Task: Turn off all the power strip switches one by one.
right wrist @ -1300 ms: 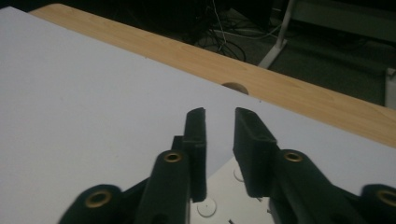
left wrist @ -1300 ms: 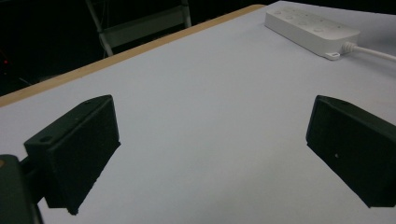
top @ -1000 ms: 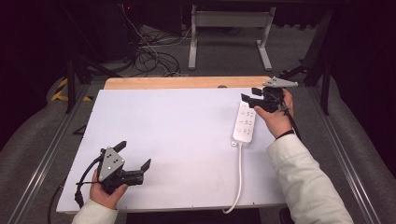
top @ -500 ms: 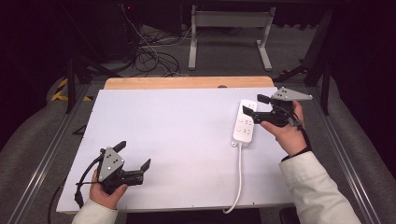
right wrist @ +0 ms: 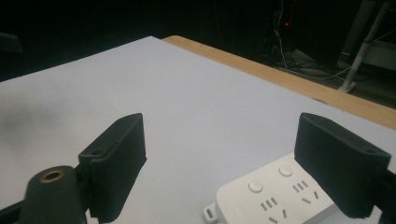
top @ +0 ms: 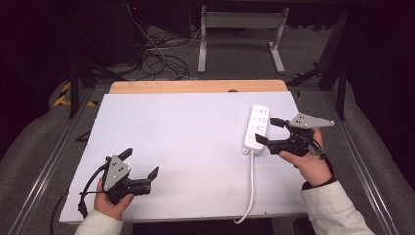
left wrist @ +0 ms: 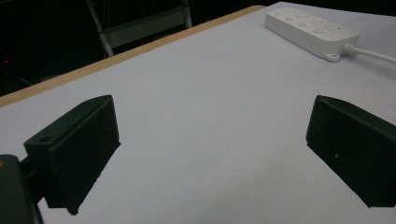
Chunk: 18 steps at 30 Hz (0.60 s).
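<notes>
A white power strip point(top: 256, 127) lies on the right part of the white table top point(top: 186, 147), its cord point(top: 251, 188) running toward the front edge. My right gripper point(top: 268, 131) hovers just right of the strip, open, nothing between its jaws. In the right gripper view the strip's near end point(right wrist: 275, 198) sits low between the open jaws. My left gripper point(top: 140, 163) rests at the front left, open and empty. The left gripper view looks across bare table with the strip point(left wrist: 312, 32) far off at the top right.
A wooden strip point(top: 195, 86) borders the table's far edge. Behind the table, on the floor, lie tangled cables point(top: 161, 61) and a metal frame's legs point(top: 240, 36). Metal rails point(top: 44, 171) run along both sides of the table.
My right gripper has drawn back toward the near side and to the right, from the strip's far end to beside its near end. The left gripper has stayed put.
</notes>
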Each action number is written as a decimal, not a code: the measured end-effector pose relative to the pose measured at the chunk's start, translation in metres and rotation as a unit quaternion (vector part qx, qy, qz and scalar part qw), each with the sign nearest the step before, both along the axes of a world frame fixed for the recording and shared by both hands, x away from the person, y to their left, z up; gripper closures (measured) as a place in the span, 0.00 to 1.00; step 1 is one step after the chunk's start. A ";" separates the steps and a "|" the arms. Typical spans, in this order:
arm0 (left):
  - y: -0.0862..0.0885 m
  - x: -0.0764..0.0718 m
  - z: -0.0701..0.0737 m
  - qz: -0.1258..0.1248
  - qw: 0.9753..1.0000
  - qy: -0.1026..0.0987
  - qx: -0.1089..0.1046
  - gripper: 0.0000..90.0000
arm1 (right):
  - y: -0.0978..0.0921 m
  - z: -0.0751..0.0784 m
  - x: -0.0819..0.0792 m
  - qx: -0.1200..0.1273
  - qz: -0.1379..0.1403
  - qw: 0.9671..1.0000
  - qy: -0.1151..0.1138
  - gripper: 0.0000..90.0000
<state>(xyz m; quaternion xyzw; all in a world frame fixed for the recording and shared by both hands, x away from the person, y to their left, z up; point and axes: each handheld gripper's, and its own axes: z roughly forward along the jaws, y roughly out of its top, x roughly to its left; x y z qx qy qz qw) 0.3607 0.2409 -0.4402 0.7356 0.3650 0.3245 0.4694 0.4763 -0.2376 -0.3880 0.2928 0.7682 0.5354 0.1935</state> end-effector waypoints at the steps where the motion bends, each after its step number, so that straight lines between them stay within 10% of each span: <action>1: 0.000 0.000 0.000 0.000 1.000 0.000 0.000 0.03 | -0.001 -0.002 -0.002 0.000 0.002 1.000 0.002 0.19; 18: 0.000 -0.001 0.000 -0.009 1.000 0.004 0.006 0.03 | -0.004 -0.072 -0.032 0.001 0.029 0.998 0.047 0.19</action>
